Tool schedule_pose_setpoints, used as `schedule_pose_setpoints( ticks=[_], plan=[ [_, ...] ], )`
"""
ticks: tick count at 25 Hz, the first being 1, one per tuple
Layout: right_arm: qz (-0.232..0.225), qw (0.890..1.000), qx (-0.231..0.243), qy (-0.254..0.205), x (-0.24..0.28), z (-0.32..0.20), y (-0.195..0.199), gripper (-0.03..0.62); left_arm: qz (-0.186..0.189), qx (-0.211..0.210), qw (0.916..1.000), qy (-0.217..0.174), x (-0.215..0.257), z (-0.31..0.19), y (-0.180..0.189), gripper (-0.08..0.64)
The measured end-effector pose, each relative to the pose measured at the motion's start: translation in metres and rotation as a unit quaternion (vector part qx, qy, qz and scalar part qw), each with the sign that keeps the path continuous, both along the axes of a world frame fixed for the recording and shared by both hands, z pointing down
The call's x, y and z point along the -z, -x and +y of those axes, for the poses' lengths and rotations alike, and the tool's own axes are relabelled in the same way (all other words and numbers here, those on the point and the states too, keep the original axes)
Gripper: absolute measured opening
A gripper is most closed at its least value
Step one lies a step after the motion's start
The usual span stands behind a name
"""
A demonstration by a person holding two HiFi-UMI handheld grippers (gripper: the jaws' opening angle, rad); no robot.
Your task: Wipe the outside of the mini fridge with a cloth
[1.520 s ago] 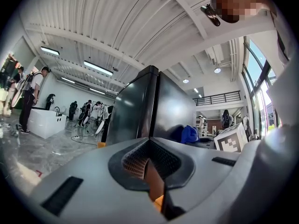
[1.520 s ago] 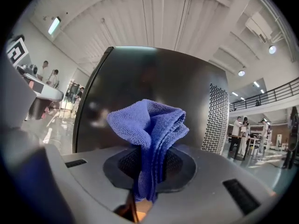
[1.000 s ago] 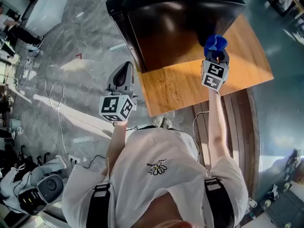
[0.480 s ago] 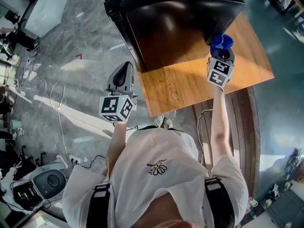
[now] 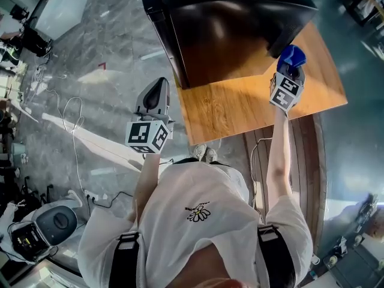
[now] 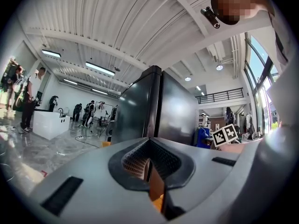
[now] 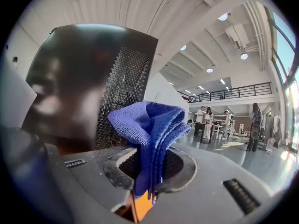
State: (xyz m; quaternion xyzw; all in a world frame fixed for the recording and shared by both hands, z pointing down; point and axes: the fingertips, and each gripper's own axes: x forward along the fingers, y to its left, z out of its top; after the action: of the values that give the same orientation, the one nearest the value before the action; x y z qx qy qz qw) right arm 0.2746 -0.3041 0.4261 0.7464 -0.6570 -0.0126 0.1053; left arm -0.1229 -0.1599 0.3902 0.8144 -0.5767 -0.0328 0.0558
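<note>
The black mini fridge stands on a wooden table. My right gripper is shut on a folded blue cloth, close to the fridge's right rear corner. In the right gripper view the cloth sticks up out of the shut jaws, just beside the fridge's dark side and mesh back. My left gripper is shut with nothing in it and hangs over the floor left of the table. The left gripper view looks at the fridge's front corner from a distance.
A grey marble floor with a white cable lies to the left. A wooden bench stands below the table on the right. White counters and several people show far off in the hall.
My right gripper has carried the blue cloth to the right along the fridge's side, toward its rear corner. The left gripper has stayed where it was.
</note>
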Motion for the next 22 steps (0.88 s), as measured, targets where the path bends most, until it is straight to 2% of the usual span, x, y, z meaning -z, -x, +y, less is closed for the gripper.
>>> schedule_pose_setpoints(
  ticks=[3,6,10,14,18,22],
  plan=[
    [-0.014,0.999,0.029,-0.025,0.005,0.021,0.021,0.072,0.002,0.001,1.0,-0.007,-0.002,-0.001,0.002,0.005],
    [-0.038,0.993,0.103,-0.042,0.011,0.05,0.075,0.072,0.012,0.0,0.9999,-0.007,-0.009,0.0,-0.001,0.005],
    [-0.067,0.971,0.227,-0.044,0.004,0.081,0.174,0.072,0.019,0.002,0.9998,-0.006,-0.019,-0.001,-0.003,0.005],
    [-0.081,0.943,0.322,-0.02,-0.015,0.101,0.268,0.072,0.019,0.005,0.9997,-0.01,-0.03,-0.001,-0.003,0.005],
    [-0.075,0.923,0.377,-0.007,-0.027,0.106,0.333,0.072,0.016,0.017,0.9997,-0.002,-0.041,-0.002,0.004,0.005],
    [-0.06,0.917,0.394,-0.002,-0.035,0.099,0.363,0.072,0.011,0.029,0.9994,0.013,-0.05,0.001,0.017,0.005]
  ],
)
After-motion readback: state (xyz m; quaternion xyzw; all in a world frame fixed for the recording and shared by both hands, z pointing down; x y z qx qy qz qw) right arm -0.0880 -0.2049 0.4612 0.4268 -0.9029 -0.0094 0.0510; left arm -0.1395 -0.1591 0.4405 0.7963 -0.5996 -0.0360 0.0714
